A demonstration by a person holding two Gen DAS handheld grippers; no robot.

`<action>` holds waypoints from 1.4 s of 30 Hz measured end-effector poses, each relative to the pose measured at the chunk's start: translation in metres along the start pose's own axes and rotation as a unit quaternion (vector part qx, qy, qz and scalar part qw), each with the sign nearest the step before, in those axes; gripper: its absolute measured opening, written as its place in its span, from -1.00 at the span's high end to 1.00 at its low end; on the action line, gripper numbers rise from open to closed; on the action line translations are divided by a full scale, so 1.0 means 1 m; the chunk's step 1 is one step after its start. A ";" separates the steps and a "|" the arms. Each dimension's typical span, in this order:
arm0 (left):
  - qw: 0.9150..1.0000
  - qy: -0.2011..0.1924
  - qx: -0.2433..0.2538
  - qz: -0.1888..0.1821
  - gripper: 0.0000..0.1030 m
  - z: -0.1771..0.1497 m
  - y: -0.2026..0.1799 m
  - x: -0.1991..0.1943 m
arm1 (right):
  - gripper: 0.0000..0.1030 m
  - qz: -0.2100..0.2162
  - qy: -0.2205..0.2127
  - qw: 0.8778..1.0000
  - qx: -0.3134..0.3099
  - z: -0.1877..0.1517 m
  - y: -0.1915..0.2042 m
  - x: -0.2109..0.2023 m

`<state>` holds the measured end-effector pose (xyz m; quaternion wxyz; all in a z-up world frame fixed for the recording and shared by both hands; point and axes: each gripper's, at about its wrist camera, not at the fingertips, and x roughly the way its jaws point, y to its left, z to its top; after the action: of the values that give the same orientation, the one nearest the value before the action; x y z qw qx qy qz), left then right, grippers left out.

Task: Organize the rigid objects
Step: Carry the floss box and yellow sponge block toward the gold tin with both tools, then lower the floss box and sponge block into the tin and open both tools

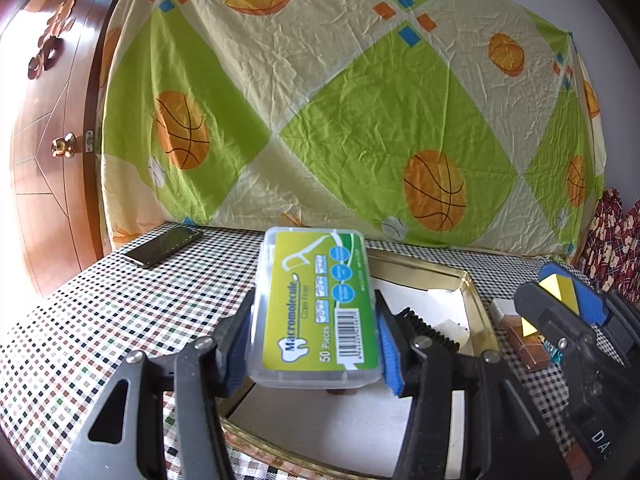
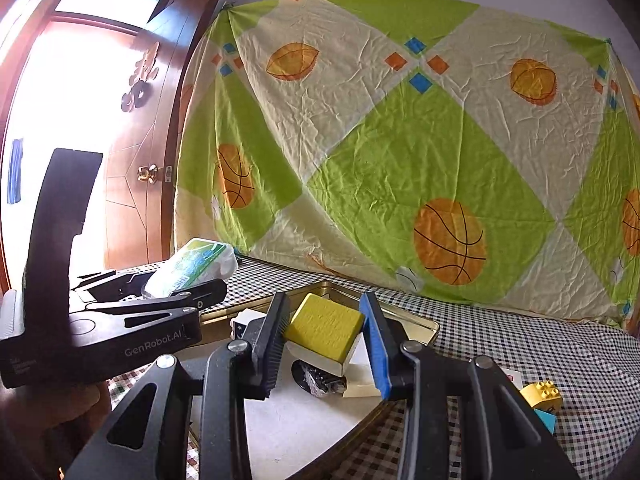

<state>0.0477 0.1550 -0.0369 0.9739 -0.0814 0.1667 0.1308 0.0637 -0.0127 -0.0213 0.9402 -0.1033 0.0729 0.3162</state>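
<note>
My left gripper (image 1: 310,344) is shut on a clear dental floss box (image 1: 314,308) with a green label, held above the gold-rimmed tray (image 1: 476,304). The box also shows in the right wrist view (image 2: 192,264), gripped at the left. My right gripper (image 2: 326,344) is shut on a yellow and white block (image 2: 326,330), held over the same tray (image 2: 424,322). In the left wrist view the right gripper (image 1: 568,300) shows at the right with the yellow block (image 1: 560,288) between its fingers.
A phone (image 1: 164,246) lies at the table's far left. Brown blocks (image 1: 528,344) lie right of the tray. A yellow toy brick (image 2: 542,394) and a blue piece (image 2: 546,420) lie on the checked cloth. A black wrapped item (image 2: 316,380) and white pieces lie in the tray.
</note>
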 end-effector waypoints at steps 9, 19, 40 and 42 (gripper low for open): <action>0.999 0.038 0.026 -0.009 -0.03 0.007 -0.005 0.020 | 0.24 0.004 0.034 0.999 0.031 0.011 -0.021 0.025; 0.993 0.099 0.061 -0.037 -0.03 0.009 -0.023 0.040 | 0.24 0.020 0.120 0.991 0.057 0.013 -0.036 0.073; 0.981 0.158 0.116 0.008 -0.70 0.003 -0.033 0.073 | -0.44 0.021 0.193 0.977 0.083 -0.006 -0.047 0.109; 0.983 0.146 0.112 0.008 -0.87 0.004 -0.033 0.067 | -0.44 0.020 0.187 0.978 0.089 -0.006 -0.051 0.102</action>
<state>0.1196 0.1397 -0.0527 0.9409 0.0112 0.3217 0.1053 0.1748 0.0057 -0.0406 0.9089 -0.0753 0.2768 0.3027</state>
